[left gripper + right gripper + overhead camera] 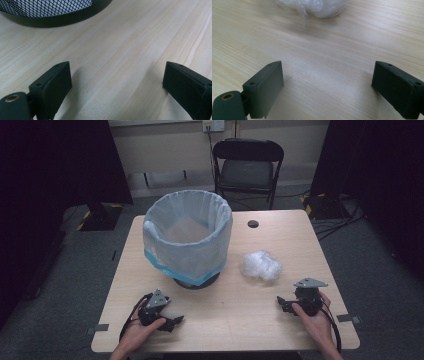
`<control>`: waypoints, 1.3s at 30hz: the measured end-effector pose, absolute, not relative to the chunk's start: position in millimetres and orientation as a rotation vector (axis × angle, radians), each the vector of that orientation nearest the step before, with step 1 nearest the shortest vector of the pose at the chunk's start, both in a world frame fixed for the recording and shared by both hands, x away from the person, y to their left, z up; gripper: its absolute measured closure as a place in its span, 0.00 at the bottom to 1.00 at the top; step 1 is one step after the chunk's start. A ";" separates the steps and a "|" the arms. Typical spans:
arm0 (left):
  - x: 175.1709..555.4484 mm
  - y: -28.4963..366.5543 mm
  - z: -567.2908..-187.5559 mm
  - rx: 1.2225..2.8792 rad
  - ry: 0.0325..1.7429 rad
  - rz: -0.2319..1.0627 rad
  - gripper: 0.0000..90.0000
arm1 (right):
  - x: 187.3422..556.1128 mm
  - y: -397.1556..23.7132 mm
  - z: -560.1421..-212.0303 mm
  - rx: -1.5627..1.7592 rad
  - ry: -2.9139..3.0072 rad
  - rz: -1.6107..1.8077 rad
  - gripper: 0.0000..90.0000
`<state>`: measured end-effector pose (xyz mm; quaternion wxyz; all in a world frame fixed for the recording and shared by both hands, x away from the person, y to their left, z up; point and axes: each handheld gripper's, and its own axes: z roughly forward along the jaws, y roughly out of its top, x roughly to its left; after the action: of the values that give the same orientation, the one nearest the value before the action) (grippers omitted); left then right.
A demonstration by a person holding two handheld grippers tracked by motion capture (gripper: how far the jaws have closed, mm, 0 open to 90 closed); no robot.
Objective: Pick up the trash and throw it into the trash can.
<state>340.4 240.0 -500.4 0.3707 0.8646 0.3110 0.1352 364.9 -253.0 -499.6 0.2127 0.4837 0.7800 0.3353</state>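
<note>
Bench [280, 320]: lined bin [187, 237]; plastic wad [261, 265] right of bin. Left gripper [172, 322], right gripper [282, 302]: both released, empty. Advice: right gripper takes wad centrally.

High view: fixed overhead, person's side, facing forward and down; whole worktop [280, 250] in frame, chair [248, 165] at 12 o'clock beyond. Left gripper view: low, close to wood, looking along own tongs [117, 85] toward mesh bin [50, 12] base at 11 o'clock. Right gripper view: equally low and close, facing crumpled clear plastic [317, 7] at 12 o'clock. Shared with high view: bin, plastic, worktop grain.
</note>
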 end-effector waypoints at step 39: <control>341.2 240.4 -500.2 2.225 0.788 0.350 0.08 | 444.3 -207.2 -432.4 1.122 2.233 1.094 0.15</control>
<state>341.2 240.4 -500.2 0.3690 0.8666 0.3069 0.1365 444.3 -207.2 -432.4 0.2051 0.4025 0.8012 0.3925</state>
